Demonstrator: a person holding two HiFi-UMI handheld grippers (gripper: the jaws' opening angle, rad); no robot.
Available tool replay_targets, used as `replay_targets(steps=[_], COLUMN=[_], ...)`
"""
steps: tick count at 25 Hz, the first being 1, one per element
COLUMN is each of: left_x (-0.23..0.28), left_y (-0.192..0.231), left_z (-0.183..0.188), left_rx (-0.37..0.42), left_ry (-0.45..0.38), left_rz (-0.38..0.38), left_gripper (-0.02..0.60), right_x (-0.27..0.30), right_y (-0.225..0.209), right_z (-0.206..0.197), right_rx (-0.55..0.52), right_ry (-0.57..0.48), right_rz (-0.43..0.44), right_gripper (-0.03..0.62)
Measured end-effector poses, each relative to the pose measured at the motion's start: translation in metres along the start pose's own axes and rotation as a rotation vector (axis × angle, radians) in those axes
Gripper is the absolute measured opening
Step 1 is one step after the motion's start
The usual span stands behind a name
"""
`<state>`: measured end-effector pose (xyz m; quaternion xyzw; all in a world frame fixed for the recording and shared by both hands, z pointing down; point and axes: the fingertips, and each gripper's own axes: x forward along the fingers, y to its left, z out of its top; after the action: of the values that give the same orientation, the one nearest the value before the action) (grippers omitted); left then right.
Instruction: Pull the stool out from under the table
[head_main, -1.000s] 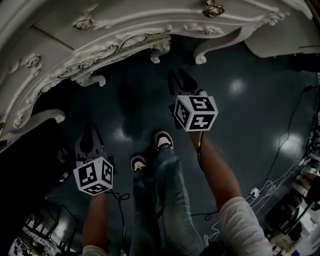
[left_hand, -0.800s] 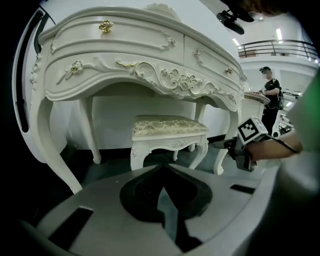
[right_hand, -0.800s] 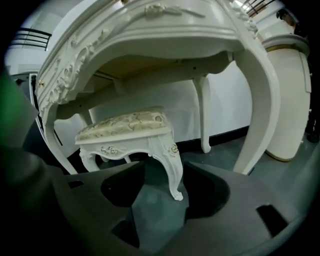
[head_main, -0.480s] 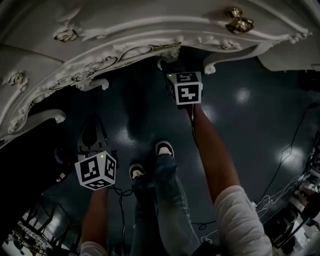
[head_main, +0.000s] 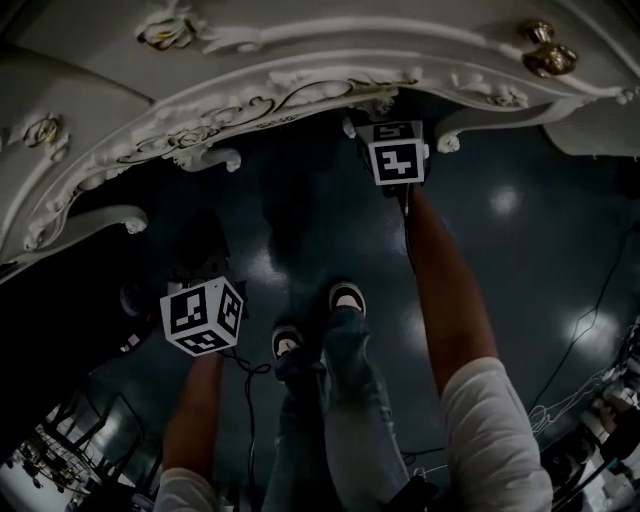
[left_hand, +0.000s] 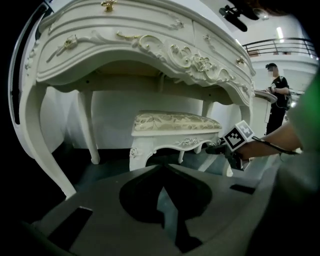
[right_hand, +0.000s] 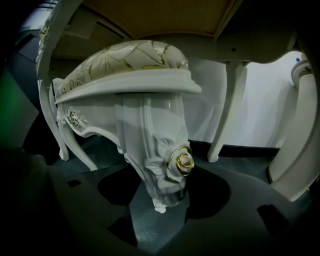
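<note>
Right gripper view: the right gripper (right_hand: 162, 192) has its jaws spread wide, having just been opening. A corner leg (right_hand: 159, 145) of the stool (right_hand: 125, 57) stands in the gap between them. The leg's carved knee, with a gold-edged rose on it, sits right over that gap, and the jaws do not press on it. Above the leg, the stool's white seat rail and patterned cushion tilt across the picture. Its other legs stand on the dark floor (right_hand: 240, 165), all beneath the underside of the white table (right_hand: 160, 12). In the left gripper view the left gripper (left_hand: 163, 169) has its jaws closed together with nothing in them. It points at the stool from well back. From there the stool sits tucked under the table's carved front, between the table's curved legs, and the right gripper shows at the stool's near corner on the picture's right. A person (left_hand: 276, 97) stands in the far background. In the head view the left gripper is held low over the glossy floor, left of the wearer's shoes (head_main: 348, 297) and apart from the table. The right forearm (head_main: 440, 280) stretches forward, so the right gripper sits at the table's scalloped edge with its jaws out of sight beneath it.
</note>
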<state>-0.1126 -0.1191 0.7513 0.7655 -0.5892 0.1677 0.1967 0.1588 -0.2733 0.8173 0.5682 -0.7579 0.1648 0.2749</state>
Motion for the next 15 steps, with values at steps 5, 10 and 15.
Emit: replay_targets(steps=[5,10,15], left_x=[0.028,0.071,0.114], left_y=[0.015,0.05,0.073], left_z=[-0.003,0.0,-0.012], left_rx=[0.041,0.17,0.299], left_ry=[0.007,0.043,0.163], left_rz=[0.007,0.084,0.087], left_gripper=[0.107,0.228,0.255], right_x=[0.0,0.001,-0.001], right_y=[-0.002,-0.004,-0.004], right_z=[0.001,-0.001,0.003], right_rx=[-0.021,-0.027,-0.033], right_ry=[-0.021,-0.034,-0.057], right_rz=[-0.01,-0.01,-0.019], right_gripper=[0.264,0.262,0.262])
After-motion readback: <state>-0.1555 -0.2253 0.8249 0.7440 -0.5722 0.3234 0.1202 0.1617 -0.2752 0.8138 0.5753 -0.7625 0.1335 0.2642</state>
